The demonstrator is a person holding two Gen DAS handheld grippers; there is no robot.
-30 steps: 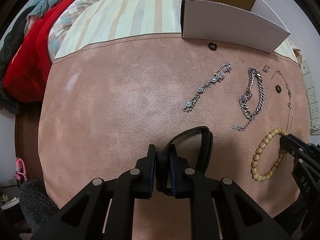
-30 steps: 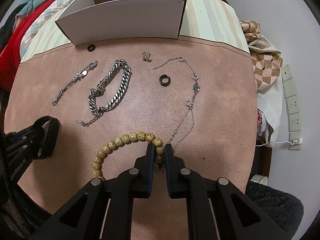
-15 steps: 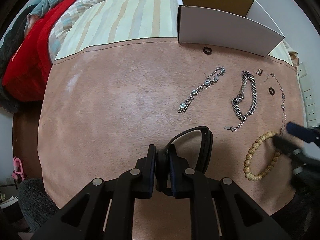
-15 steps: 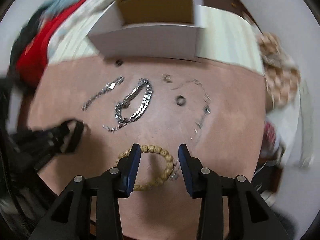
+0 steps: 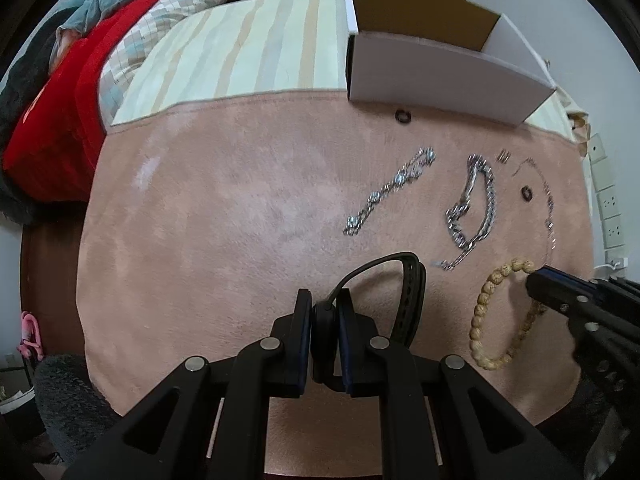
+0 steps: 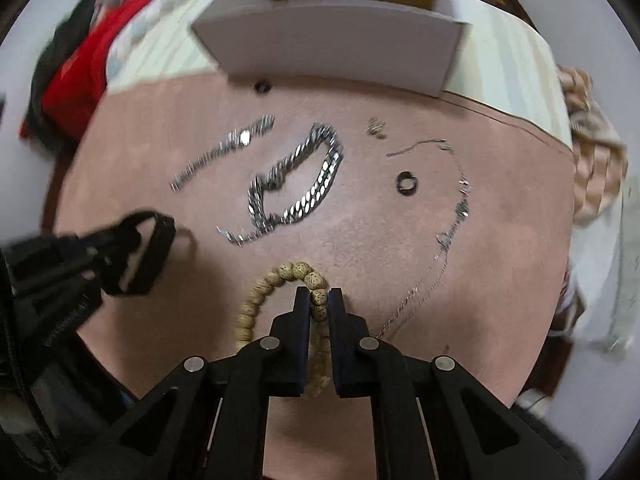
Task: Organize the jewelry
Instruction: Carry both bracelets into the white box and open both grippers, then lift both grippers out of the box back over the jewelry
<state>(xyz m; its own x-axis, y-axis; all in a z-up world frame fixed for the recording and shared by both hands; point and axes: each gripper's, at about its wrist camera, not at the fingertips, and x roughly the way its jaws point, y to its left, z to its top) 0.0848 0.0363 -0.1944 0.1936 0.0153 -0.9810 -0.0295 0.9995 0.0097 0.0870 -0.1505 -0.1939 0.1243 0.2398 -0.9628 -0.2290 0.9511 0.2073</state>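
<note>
The left gripper (image 5: 325,312) is clamped on a black wristband (image 5: 408,300), pinching the band's thick end between its blue-lined fingers (image 5: 303,320) while the rest of the strap loops up and to the right over the pink suede mat (image 5: 224,208). The right gripper (image 6: 319,300) is closed on a wooden bead bracelet (image 6: 260,300), its pads squeezing a few beads on the near right side of the loop; the remaining beads arc away to the left and rest on the mat. From the left wrist view the same bracelet (image 5: 486,316) lies just right of the wristband, with the right gripper's tip (image 5: 538,280) meeting its upper edge. Farther out on the mat sit the loose pieces: a slim silver link bracelet with pale stones (image 5: 390,192), stretched diagonally; a chunky silver curb chain (image 6: 298,184) folded into a loop beside it; a thin necklace chain (image 6: 452,232) trailing down the right side; a dark ring (image 6: 407,182) between the curb chain and the necklace; a second dark ring (image 6: 262,87) just in front of the box; and a small gold-toned piece (image 6: 376,127), too blurred to identify. An open white cardboard box (image 5: 440,76) stands at the mat's far edge on a striped cloth (image 5: 240,48), and red bedding (image 5: 52,112) is bunched at the left.
</note>
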